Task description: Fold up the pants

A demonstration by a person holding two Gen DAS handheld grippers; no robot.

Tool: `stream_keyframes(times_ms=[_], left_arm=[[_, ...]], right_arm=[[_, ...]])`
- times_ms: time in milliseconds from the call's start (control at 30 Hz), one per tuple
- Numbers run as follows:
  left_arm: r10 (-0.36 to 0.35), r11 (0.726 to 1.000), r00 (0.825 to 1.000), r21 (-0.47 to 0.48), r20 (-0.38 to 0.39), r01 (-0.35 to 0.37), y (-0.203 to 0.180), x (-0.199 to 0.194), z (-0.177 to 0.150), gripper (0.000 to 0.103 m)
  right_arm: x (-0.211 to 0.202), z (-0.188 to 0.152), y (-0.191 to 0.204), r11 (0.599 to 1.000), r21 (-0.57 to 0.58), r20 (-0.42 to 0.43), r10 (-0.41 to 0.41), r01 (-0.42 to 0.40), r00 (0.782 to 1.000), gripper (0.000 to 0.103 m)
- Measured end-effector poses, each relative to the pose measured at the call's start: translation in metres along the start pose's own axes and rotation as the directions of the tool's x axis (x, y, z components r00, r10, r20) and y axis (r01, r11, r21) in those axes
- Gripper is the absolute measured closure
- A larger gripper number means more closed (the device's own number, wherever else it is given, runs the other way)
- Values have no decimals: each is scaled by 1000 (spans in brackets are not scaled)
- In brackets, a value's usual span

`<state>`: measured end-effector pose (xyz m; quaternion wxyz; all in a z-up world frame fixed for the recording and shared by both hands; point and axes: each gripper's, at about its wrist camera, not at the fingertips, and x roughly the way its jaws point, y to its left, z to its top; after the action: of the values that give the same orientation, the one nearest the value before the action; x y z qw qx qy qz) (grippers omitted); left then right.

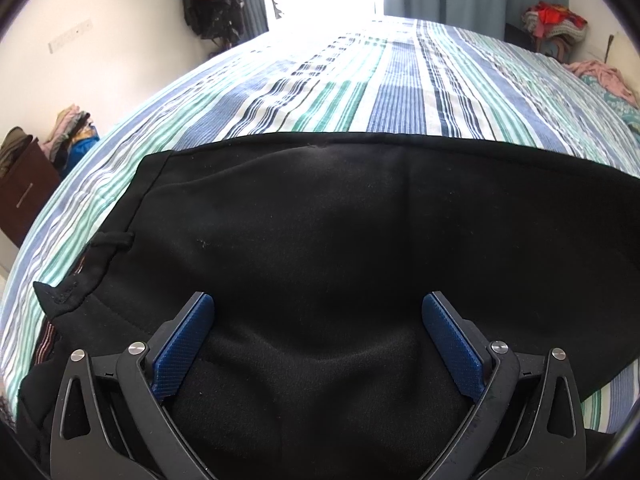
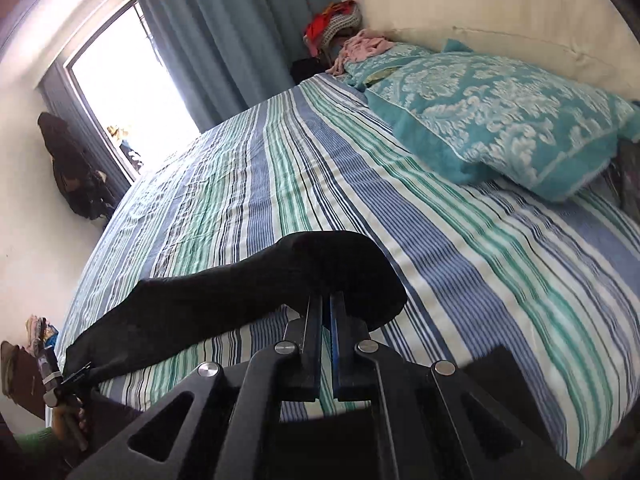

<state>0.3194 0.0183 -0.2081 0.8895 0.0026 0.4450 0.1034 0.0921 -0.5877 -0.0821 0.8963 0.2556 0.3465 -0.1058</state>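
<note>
One pair of black fleece pants (image 1: 340,240) lies on the bed with its blue, green and white striped sheet (image 1: 360,80), and two tools work on it. The left tool (image 1: 318,344) hangs just above the waist end of the pants with its two blue-padded fingers (image 1: 184,344) spread wide and nothing between them; the black cloth fills the space under and ahead of it, with a belt loop to its left. The right tool (image 2: 326,308) has its jaws pressed together, pinching the far leg end of the pants, which is lifted off the sheet and drapes away to the tool's left, down toward the left tool seen small at the lower left corner of the right wrist view, where a hand (image 2: 68,424) grips its handle. Ahead and to the right of the right tool sit two turquoise patterned pillows (image 2: 500,120), one behind the other, with a pink cloth (image 2: 364,46) past them and a pile of red and grey clothes (image 2: 336,20) in the corner. One blue curtain (image 2: 240,32) hangs beside a bright window (image 2: 132,92), and dark bags (image 2: 76,172) hang on the wall left of it. Between the tools nothing but the striped sheet and the pants shows.
</note>
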Motion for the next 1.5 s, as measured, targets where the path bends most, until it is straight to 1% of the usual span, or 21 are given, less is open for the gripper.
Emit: stream_keyframes(times_ms=[67, 133, 200, 233, 267, 300, 333, 367, 400, 467, 567, 633, 700, 800, 867, 967, 1067, 1133, 1167, 1267, 1500], left_arm=[[12, 1000, 1000, 1, -13, -12, -1, -1, 1, 1], [28, 1000, 999, 6, -37, -28, -2, -4, 5, 0], [45, 999, 996, 27, -82, -43, -3, -10, 10, 1], [42, 999, 994, 37, -96, -39, -2, -17, 11, 1], [32, 999, 995, 36, -93, -29, 0, -28, 12, 1], [10, 1000, 997, 29, -79, -8, 3, -41, 9, 1], [-24, 999, 998, 25, -61, 26, 6, -56, 5, 1], [-63, 997, 997, 30, -47, 65, 8, -71, -2, 1], [-96, 994, 995, 43, -40, 98, 10, -85, -10, 1], [-144, 985, 989, 90, -42, 148, 9, -112, -32, 1], [-169, 972, 983, 154, -67, 178, 3, -143, -68, 1], [-188, 968, 979, 151, -83, 199, 1, -156, -90, 1], [-200, 968, 974, 132, -105, 213, -2, -159, -107, 1], [-205, 965, 969, 134, -135, 223, -3, -154, -121, 1], [-186, 968, 975, 146, -121, 203, -2, -151, -127, 1], [-164, 969, 978, 165, -129, 184, -1, -141, -137, 1], [-177, 965, 976, 175, -128, 197, 2, -134, -145, 0], [-176, 963, 976, 182, -127, 197, 2, -135, -146, 0], [-172, 963, 977, 185, -129, 194, 1, -135, -146, 0], [-164, 964, 978, 190, -128, 186, -2, -135, -149, 0], [-150, 964, 980, 199, -127, 174, -3, -134, -149, 0]], right_arm=[[-27, -41, -14, 995, 78, 3, -58, 57, 998, 100], [-41, -79, -26, 978, 146, -32, -145, 148, 989, 100], [-48, -108, -32, 954, 190, -74, -223, 233, 972, 99], [-50, -116, -31, 933, 201, -89, -285, 298, 954, 97], [-56, -119, -29, 918, 216, -81, -323, 333, 943, 92], [-63, -119, -27, 911, 233, -52, -337, 339, 940, 74], [-74, -120, -24, 913, 242, -9, -338, 330, 941, 59], [-85, -121, -18, 913, 244, 39, -345, 326, 938, 31], [-96, -122, -10, 917, 239, 87, -346, 318, 934, 22], [-109, -126, 14, 941, 175, 142, -315, 289, 938, 22], [-104, -137, 61, 978, 24, 118, -208, 207, 971, 21], [-96, -153, 95, 987, -66, 78, -138, 143, 987, 21], [-80, -171, 123, 990, -130, 3, -62, 62, 998, 21], [-55, -195, 164, 969, -247, -99, 2, -26, 995, 20], [-37, -209, 186, 938, -346, -138, -20, -29, 990, 20], [-11, -225, 208, 892, -453, -147, -89, 13, 985, 20], [12, -237, 215, 867, -492, -154, -170, 74, 973, 10], [23, -244, 212, 872, -482, -181, -198, 88, 963, 7], [23, -244, 208, 882, -462, -178, -194, 92, 965, 0], [25, -241, 197, 913, -401, -208, -172, 76, 963, 0], [22, -245, 192, 931, -360, -205, -142, 61, 968, 0]])
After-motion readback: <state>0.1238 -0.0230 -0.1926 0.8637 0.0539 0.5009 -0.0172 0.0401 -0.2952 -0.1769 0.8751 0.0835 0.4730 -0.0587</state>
